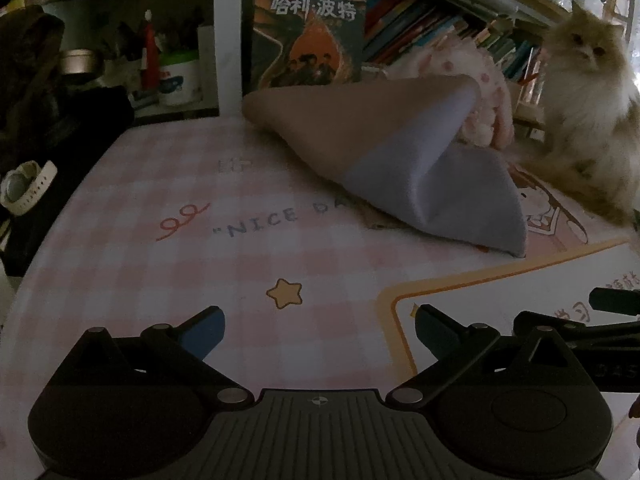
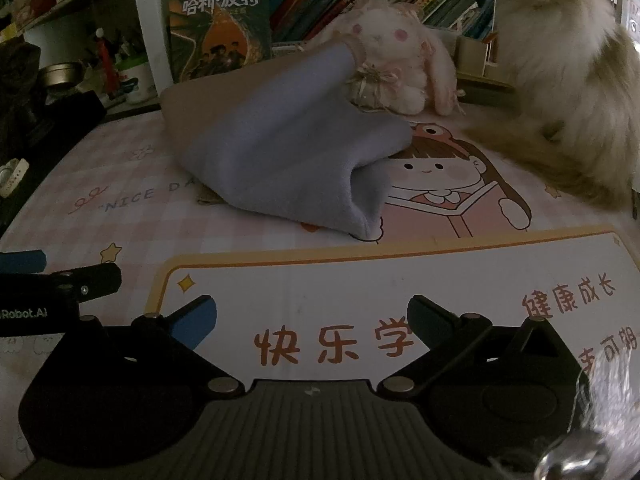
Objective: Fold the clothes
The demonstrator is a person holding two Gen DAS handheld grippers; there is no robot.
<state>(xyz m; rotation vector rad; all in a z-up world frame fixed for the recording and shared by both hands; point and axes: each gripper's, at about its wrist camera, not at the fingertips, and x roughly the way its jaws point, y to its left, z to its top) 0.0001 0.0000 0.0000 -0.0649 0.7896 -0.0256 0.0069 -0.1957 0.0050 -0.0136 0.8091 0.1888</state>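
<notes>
Our left gripper [image 1: 320, 330] hangs over the worktop [image 1: 132, 280] with its jaws spread wide and nothing between them. Our right gripper [image 2: 312, 320] is the same: jaws far apart, empty, angled down at the printed mat [image 2: 340, 280] that covers the surface. The two sit side by side, each showing at the edge of the other's view.

Farther out, toward the back of the worktop, lies the garment [image 2: 288, 152], well apart from both grippers. It is part tan, part pale lilac-grey, and it is not flat: one portion rears up in a loose cone and leans toward the stuffed rabbit [image 2: 396, 60] behind it, while the lower part spreads onto the mat. We cannot tell in this dim light whether the peak rests against the rabbit or only stands in front of it, nor what kind of garment it is.

We judge the folding to be barely begun or not begun at all. No crisp edge or squared layer shows; the cloth looks heaped. What is left, as we read it, is nearly everything: reach it, spread it flat, then fold it.

A fluffy cat [image 2: 560, 52] sits on the worktop near the garment's right side, and books [image 1: 420, 24] line the shelf behind.
</notes>
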